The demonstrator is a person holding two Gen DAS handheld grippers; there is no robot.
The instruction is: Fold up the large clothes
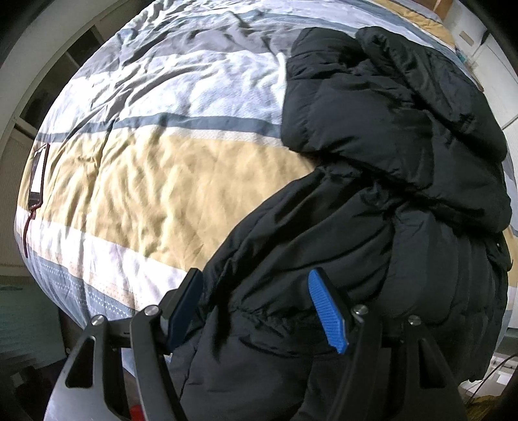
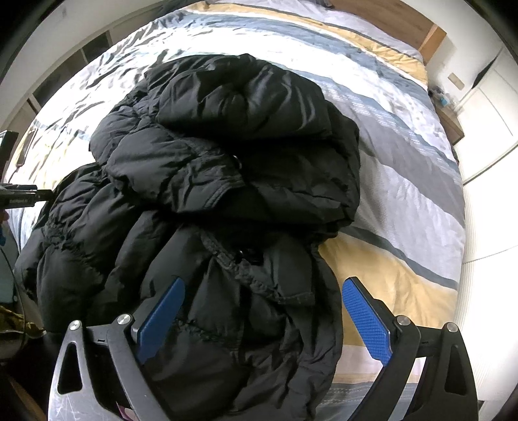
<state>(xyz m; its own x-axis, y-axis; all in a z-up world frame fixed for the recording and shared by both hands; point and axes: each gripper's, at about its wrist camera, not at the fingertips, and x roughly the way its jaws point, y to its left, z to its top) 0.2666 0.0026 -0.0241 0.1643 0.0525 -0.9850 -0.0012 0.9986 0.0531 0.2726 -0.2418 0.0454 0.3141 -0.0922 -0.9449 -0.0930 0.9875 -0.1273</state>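
Observation:
A black puffer jacket [image 1: 388, 168] lies bunched on a bed, its near part hanging over the bed's front edge. It also shows in the right wrist view [image 2: 226, 162]. My left gripper [image 1: 255, 304] is open, its blue pads [image 1: 327, 311] standing either side of a fold of the jacket's near part. My right gripper [image 2: 262, 311] is open too, its pads [image 2: 365, 320] wide apart around the jacket's near hem. The left gripper's tip [image 2: 22, 196] shows at the left edge of the right wrist view.
The bed has a striped cover [image 1: 162, 181] in yellow, white and grey-blue. A phone with a dark red cable [image 1: 37, 176] lies near the bed's left edge. White cabinets [image 2: 485, 107] stand to the right. A wooden headboard [image 2: 404, 22] is at the far end.

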